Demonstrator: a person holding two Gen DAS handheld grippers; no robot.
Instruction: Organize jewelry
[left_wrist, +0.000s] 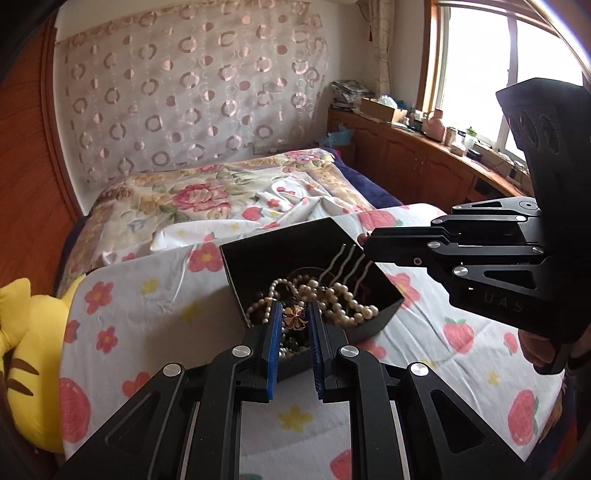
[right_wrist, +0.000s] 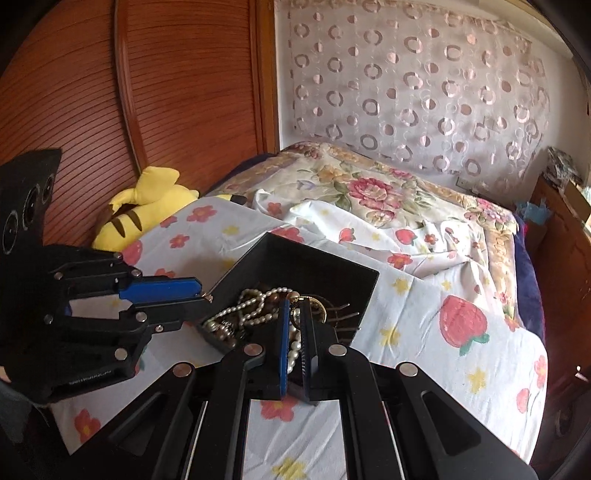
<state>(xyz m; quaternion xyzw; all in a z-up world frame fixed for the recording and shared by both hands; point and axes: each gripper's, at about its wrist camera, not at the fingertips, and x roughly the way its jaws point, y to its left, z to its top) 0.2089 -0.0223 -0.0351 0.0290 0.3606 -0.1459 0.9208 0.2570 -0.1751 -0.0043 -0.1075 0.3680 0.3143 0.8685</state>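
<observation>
A black open box (left_wrist: 258, 254) sits on the flowered sheet and holds a tangle of pearl necklaces (left_wrist: 343, 299). It also shows in the right wrist view (right_wrist: 306, 258) with the pearls (right_wrist: 251, 310). My left gripper (left_wrist: 294, 319) is shut on a gold flower brooch (left_wrist: 294, 318) above the box's near corner. It shows from the side in the right wrist view (right_wrist: 205, 293). My right gripper (right_wrist: 294, 314) is shut on a gold ring-shaped piece (right_wrist: 295, 314) over the box. It shows from the side in the left wrist view (left_wrist: 364, 240).
The sheet covers a flat board (left_wrist: 147, 314) on the bed. A yellow plush toy (left_wrist: 33, 350) lies at its left edge, next to a wooden wardrobe (right_wrist: 147, 92). A floral quilt (left_wrist: 207, 192) lies behind. A cluttered wooden cabinet (left_wrist: 424, 155) runs under the window at right.
</observation>
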